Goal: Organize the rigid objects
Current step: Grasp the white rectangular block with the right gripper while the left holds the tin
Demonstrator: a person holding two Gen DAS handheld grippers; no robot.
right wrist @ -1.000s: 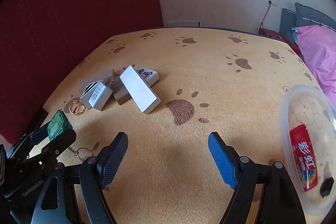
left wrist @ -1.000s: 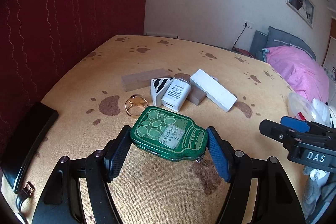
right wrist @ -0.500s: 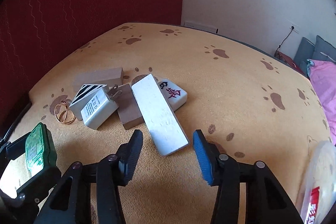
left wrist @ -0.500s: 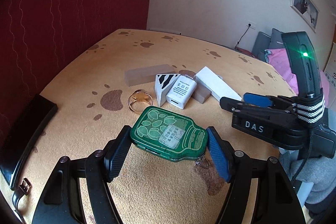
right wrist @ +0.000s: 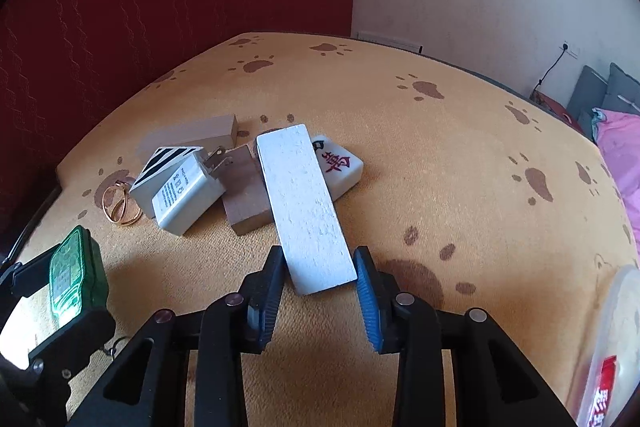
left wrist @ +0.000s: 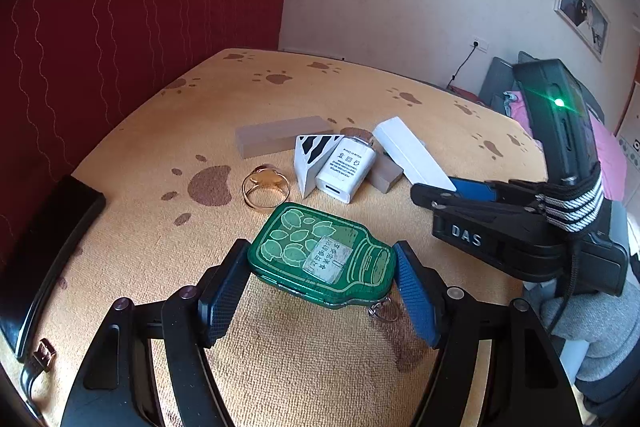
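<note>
Between your right gripper (right wrist: 318,291) fingers, whose jaws have just been closing and now flank without clearly pressing it, sits the near end of the white block (right wrist: 306,203), its long axis running straight away from you toward the pile.

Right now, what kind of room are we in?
Probably a bedroom at home. There is a pink blanket beside grey cushions, a framed picture on the wall, and a paw-print cloth spread over the surface where the small things lie.
</note>
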